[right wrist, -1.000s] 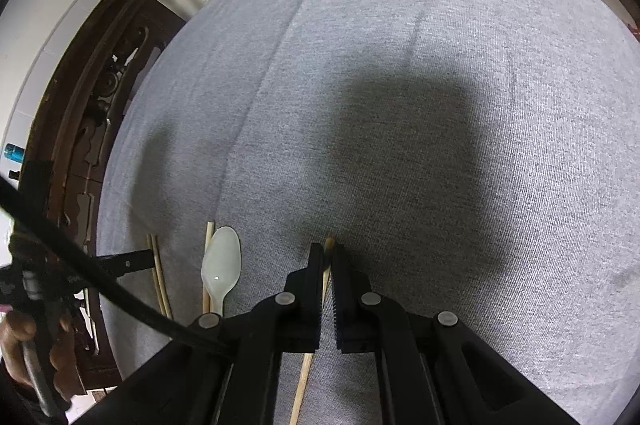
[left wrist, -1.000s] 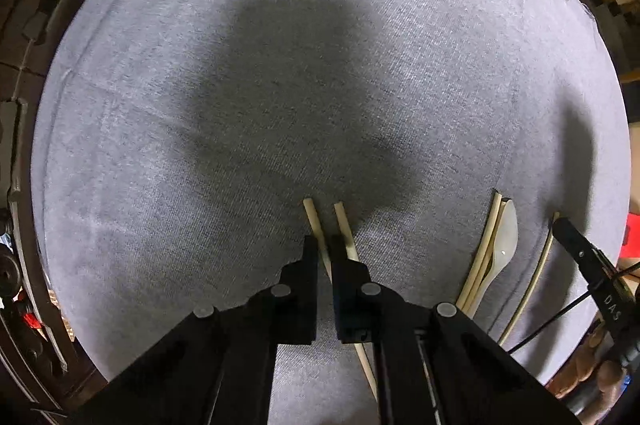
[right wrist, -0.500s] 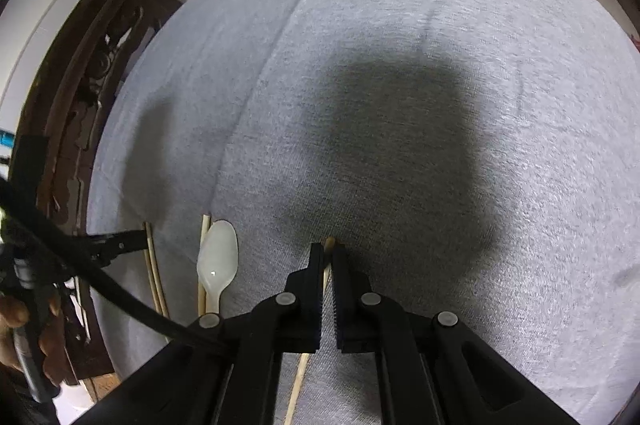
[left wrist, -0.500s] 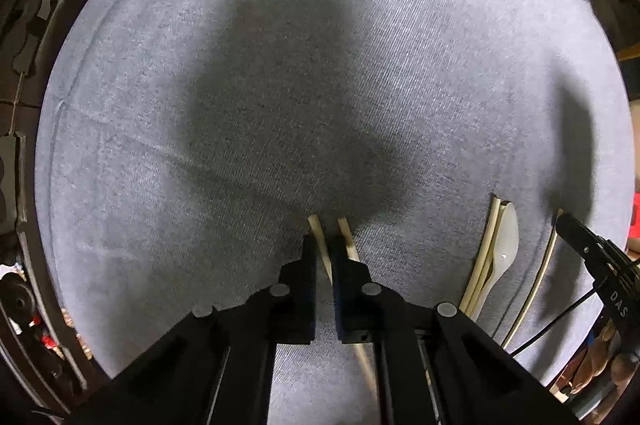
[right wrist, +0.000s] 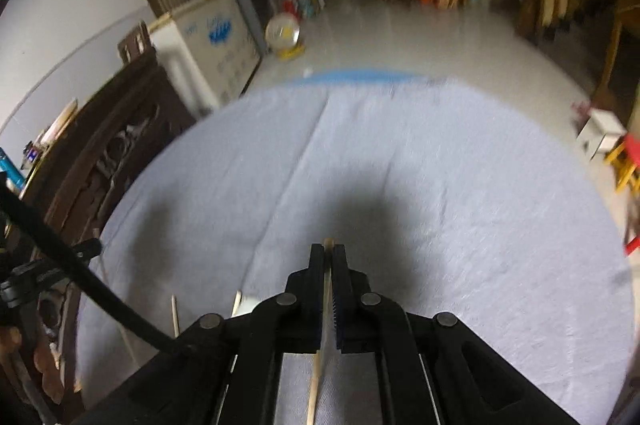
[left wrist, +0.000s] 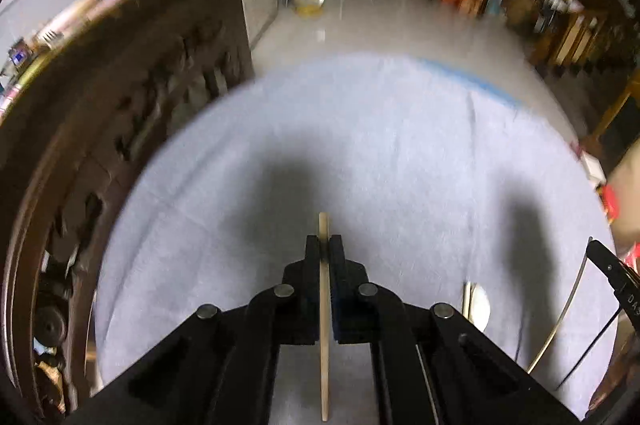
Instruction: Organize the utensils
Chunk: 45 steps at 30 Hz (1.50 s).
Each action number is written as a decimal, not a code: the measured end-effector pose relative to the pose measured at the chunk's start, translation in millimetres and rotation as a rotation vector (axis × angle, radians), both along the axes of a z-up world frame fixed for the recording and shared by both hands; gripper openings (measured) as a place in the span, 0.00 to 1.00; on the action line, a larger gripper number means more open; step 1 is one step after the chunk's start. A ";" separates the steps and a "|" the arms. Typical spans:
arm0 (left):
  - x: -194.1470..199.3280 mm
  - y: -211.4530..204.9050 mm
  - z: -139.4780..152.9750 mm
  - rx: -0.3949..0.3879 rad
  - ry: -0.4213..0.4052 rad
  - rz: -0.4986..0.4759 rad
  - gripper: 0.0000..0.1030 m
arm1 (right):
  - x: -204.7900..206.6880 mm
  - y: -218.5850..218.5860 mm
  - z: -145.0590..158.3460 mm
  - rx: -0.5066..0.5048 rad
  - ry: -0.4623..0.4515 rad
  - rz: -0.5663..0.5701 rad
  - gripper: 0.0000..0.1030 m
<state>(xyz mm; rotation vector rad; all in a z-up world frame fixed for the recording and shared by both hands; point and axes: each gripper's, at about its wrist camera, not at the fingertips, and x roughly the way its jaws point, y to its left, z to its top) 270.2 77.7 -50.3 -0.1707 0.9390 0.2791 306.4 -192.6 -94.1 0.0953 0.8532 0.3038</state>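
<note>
My left gripper point(left wrist: 324, 245) is shut on a pale wooden chopstick point(left wrist: 324, 325) and holds it above the grey tablecloth point(left wrist: 360, 145). My right gripper point(right wrist: 328, 253) is shut on another wooden chopstick point(right wrist: 318, 377), also raised off the cloth. A white plastic spoon point(left wrist: 478, 307) lies on the cloth to the right in the left wrist view, with a chopstick point(left wrist: 466, 295) beside it. In the right wrist view more chopsticks point(right wrist: 174, 317) lie on the cloth at the lower left. The right gripper's tip point(left wrist: 608, 265) shows at the right edge of the left wrist view.
A dark carved wooden piece of furniture point(left wrist: 100, 145) stands along the table's left side. A white cardboard box point(right wrist: 208, 53) sits behind it. The cloth's far edge point(right wrist: 360, 77) shows a blue strip, with tiled floor beyond.
Both grippers have lifted and tilted up from the cloth, each carrying its chopstick; the room now shows beyond the table. The views are motion-blurred.
</note>
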 end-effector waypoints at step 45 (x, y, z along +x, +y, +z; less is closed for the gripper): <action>-0.7 22.0 -42.6 -0.169 0.156 -0.081 0.03 | 94.1 21.9 -70.0 -0.130 0.542 0.033 0.22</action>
